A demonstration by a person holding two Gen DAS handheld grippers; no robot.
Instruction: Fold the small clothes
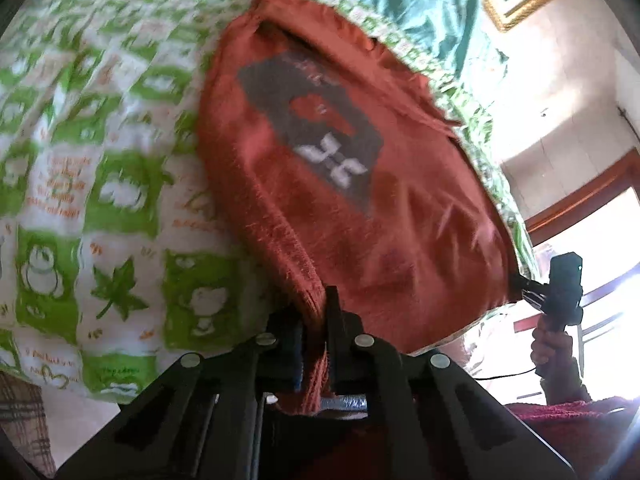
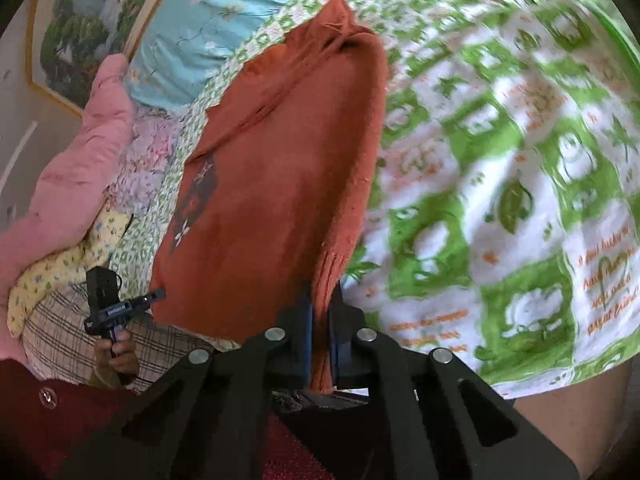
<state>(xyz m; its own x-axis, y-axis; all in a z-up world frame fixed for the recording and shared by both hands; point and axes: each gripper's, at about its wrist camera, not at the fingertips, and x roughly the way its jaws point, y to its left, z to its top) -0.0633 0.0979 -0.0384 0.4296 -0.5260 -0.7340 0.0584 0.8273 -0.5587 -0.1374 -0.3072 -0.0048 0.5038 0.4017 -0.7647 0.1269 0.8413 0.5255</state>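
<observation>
A small rust-red knit sweater [image 1: 360,184] with a grey and white chest print lies stretched over a bed with a green and white sheet [image 1: 92,168]. My left gripper [image 1: 318,320] is shut on one corner of its ribbed hem. My right gripper [image 2: 320,312] is shut on the other hem corner; the sweater [image 2: 280,184] runs away from it toward the neck. Each gripper also shows in the other's view, the right one [image 1: 530,290] at the hem's far corner, the left one [image 2: 154,295] at the left. The hem is lifted off the sheet.
A teal quilt [image 1: 420,4] and a framed picture [image 2: 76,36] lie beyond the bed. A pink blanket [image 2: 76,168], a floral cloth and a yellow pillow [image 2: 64,272] are piled at one side. A bright window [image 1: 592,248] is on the other side. The patterned sheet [image 2: 500,200] spreads wide beside the sweater.
</observation>
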